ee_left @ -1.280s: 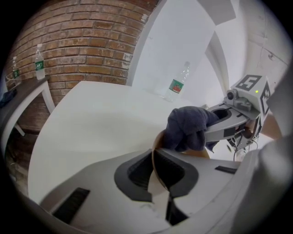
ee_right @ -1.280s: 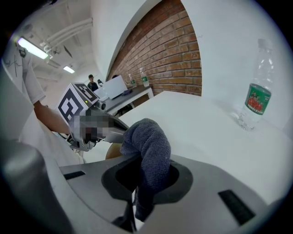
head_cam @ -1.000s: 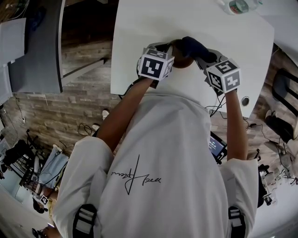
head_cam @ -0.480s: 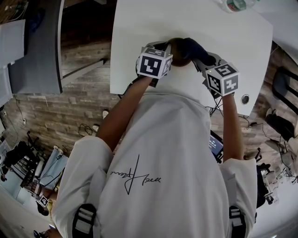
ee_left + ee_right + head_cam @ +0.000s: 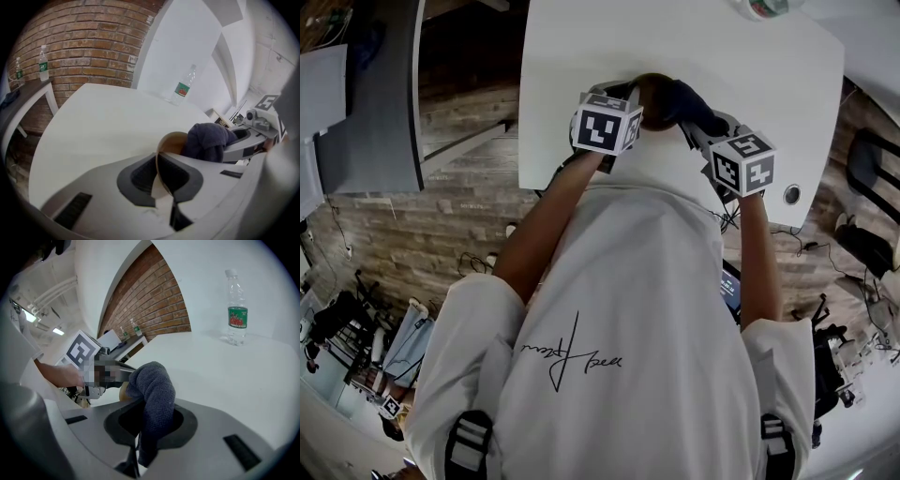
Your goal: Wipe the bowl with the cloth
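— At near edge of white table (image 5: 581, 56), what?
— Tan bowl (image 5: 172, 142), tilted, rim pinched tight in left gripper (image 5: 161, 185).
— And right gripper (image 5: 140, 437)?
— Clamped on dark cloth (image 5: 154, 390), bunched against bowl's mouth.
— Further out?
— Bottle (image 5: 183, 87) upright, well apart across table. Brick wall (image 5: 79, 42) behind. Plank floor (image 5: 459, 206) below, left of table.

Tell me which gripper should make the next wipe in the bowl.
Right. The right gripper is shut on the cloth, whose free end sits at the mouth of the bowl. The left gripper is shut on the bowl's rim and steadies it, so it is best kept there.
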The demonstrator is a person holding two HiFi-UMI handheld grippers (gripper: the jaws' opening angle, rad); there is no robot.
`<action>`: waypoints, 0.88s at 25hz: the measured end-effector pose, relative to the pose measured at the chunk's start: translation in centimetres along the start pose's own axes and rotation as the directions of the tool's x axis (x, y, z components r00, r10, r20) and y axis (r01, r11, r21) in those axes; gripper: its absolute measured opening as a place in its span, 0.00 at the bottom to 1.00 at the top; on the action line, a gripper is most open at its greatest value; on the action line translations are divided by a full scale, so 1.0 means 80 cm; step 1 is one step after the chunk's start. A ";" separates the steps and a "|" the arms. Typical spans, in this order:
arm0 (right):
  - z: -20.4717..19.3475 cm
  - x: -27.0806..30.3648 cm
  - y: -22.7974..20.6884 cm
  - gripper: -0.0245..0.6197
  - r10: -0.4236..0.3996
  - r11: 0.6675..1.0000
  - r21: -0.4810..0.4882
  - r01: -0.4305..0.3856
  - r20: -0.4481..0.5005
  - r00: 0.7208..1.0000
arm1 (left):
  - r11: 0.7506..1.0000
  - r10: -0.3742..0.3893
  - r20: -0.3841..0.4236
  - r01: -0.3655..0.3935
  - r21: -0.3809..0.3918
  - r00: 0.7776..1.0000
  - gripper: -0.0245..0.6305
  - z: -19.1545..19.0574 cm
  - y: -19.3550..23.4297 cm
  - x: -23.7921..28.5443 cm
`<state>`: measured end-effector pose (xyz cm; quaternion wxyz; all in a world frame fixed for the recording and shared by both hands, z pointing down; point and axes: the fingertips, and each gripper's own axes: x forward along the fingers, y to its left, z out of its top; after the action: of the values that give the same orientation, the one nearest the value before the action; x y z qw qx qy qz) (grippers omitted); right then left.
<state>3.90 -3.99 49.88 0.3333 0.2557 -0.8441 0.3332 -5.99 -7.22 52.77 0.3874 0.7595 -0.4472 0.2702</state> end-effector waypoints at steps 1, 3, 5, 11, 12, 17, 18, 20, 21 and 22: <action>-0.001 0.000 0.000 0.09 -0.001 1.000 0.003 0.001 0.001 1.000 | 1.000 0.001 0.000 -0.001 0.000 1.000 0.05 0.000 0.000 0.000; -0.004 -0.003 0.001 0.09 -0.002 1.000 0.010 0.002 0.003 1.000 | 1.000 0.001 0.000 -0.001 -0.001 1.000 0.05 0.001 -0.002 0.000; -0.007 -0.008 0.003 0.10 -0.004 1.000 0.014 0.004 0.004 1.000 | 1.000 0.000 0.002 0.000 -0.002 1.000 0.05 0.002 -0.005 -0.001; -0.015 -0.005 0.013 0.09 -0.007 0.999 0.032 0.006 0.012 1.000 | 1.000 0.002 0.001 -0.002 -0.009 1.000 0.05 0.000 0.000 -0.003; -0.016 -0.005 0.015 0.09 -0.006 0.999 0.037 0.006 0.014 1.000 | 1.000 0.002 0.002 -0.002 -0.009 1.000 0.05 0.000 0.000 -0.003; -0.022 -0.005 0.021 0.09 -0.005 0.998 0.059 0.003 0.026 1.000 | 1.000 0.005 0.004 -0.005 -0.007 1.000 0.05 0.000 0.000 -0.003; -0.024 -0.004 0.022 0.09 -0.003 0.998 0.061 0.001 0.027 1.000 | 1.000 0.005 0.002 -0.005 -0.009 1.000 0.05 -0.001 0.000 -0.003; -0.026 -0.004 0.026 0.09 0.001 0.998 0.064 -0.002 0.026 1.000 | 1.000 0.004 0.001 -0.004 -0.012 1.000 0.05 -0.003 0.000 -0.002; -0.027 -0.003 0.027 0.09 0.002 0.998 0.064 -0.003 0.027 1.000 | 1.000 0.004 0.002 -0.004 -0.013 1.000 0.05 -0.002 0.000 -0.001; -0.028 -0.003 0.028 0.09 0.002 0.998 0.065 -0.004 0.028 1.000 | 1.000 0.004 0.004 -0.004 -0.012 1.000 0.05 -0.002 0.000 -0.001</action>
<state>3.49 -0.87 50.05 0.3126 0.2697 -0.8377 0.3575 -6.04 -7.06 52.80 0.3906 0.7567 -0.4512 0.2667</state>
